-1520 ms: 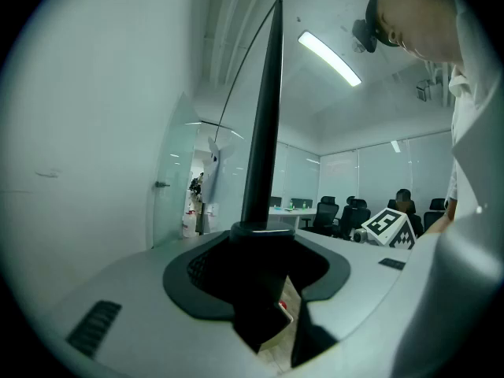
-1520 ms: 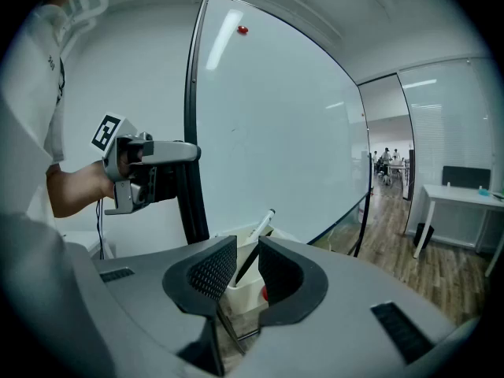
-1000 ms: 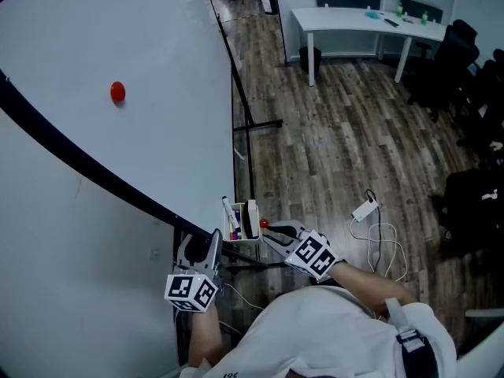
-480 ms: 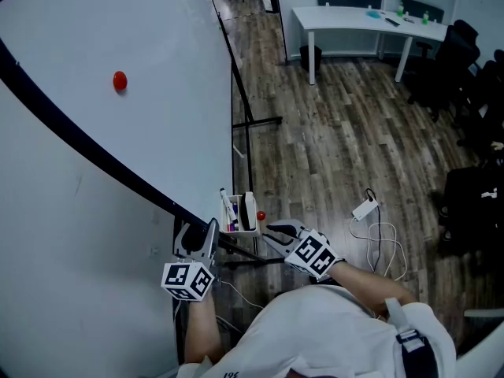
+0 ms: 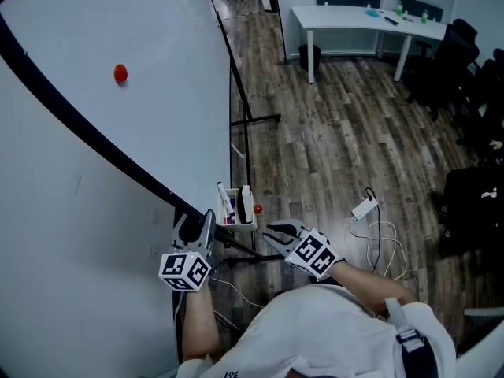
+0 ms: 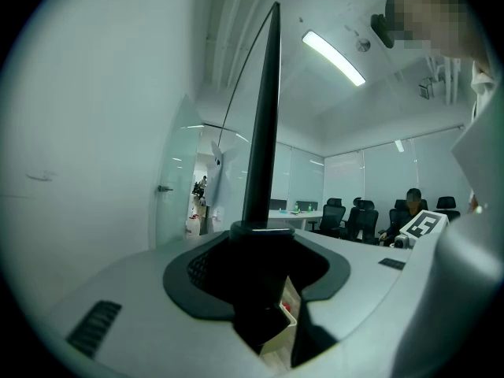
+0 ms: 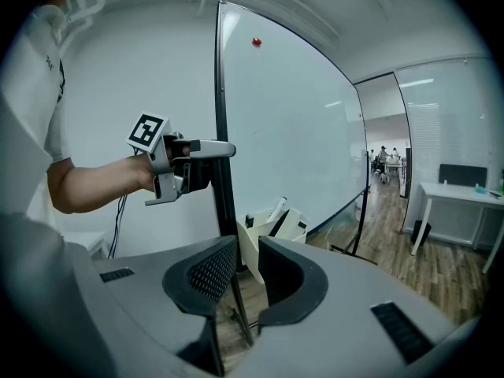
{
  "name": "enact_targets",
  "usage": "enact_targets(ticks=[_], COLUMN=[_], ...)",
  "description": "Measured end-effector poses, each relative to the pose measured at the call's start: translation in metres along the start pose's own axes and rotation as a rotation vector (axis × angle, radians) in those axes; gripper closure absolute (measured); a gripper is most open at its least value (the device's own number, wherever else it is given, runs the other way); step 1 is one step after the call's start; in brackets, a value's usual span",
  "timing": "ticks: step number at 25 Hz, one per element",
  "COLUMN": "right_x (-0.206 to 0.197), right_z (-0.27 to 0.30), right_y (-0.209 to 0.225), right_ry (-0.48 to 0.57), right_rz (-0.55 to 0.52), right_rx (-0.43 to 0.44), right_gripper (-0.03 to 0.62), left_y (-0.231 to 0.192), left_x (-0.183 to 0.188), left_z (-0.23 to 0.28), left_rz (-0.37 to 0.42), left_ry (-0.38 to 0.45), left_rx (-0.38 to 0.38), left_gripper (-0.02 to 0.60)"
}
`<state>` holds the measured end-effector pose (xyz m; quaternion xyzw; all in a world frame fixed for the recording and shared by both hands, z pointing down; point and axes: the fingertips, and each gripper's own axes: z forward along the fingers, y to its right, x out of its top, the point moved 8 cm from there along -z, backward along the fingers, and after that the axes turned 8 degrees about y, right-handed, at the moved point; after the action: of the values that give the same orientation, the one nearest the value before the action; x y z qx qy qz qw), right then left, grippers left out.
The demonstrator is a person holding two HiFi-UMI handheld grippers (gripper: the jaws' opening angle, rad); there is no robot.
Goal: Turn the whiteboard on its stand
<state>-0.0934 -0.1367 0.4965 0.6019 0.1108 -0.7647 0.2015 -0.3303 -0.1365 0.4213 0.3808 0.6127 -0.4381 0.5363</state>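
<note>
The whiteboard (image 5: 142, 69) fills the left of the head view, tilted on its stand, with a red magnet (image 5: 120, 73) on its face. Its black frame edge (image 5: 87, 132) runs diagonally down to my left gripper (image 5: 193, 227), which is shut on that edge just above the board's lower corner. In the left gripper view the frame (image 6: 264, 132) rises straight out from between the jaws. The right gripper view shows the left gripper (image 7: 201, 160) clamped on the frame (image 7: 222, 93). My right gripper (image 5: 276, 231) hangs open beside the marker tray (image 5: 236, 211), holding nothing.
The stand's black legs (image 5: 250, 120) reach across the wooden floor behind the board. A white adapter and cable (image 5: 366, 209) lie on the floor to the right. A white table (image 5: 362, 22) and black chairs (image 5: 457, 61) stand at the back.
The board has swung further: its frame edge stands steeper, and the lower corner with the tray has moved up and left. My left gripper moved with it. The right gripper stayed put.
</note>
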Motion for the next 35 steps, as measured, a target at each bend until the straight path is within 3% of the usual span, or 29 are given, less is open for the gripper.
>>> enact_targets(ticks=[35], right_x=[-0.009], right_z=[0.005], right_y=[-0.017], right_ry=[-0.001], right_rz=[-0.001], right_rx=[-0.058], right_gripper=[0.493], left_y=[-0.005], left_x=[0.001], left_z=[-0.039], left_rz=[-0.041], left_ry=[0.1], left_rx=[-0.019], left_gripper=[0.385])
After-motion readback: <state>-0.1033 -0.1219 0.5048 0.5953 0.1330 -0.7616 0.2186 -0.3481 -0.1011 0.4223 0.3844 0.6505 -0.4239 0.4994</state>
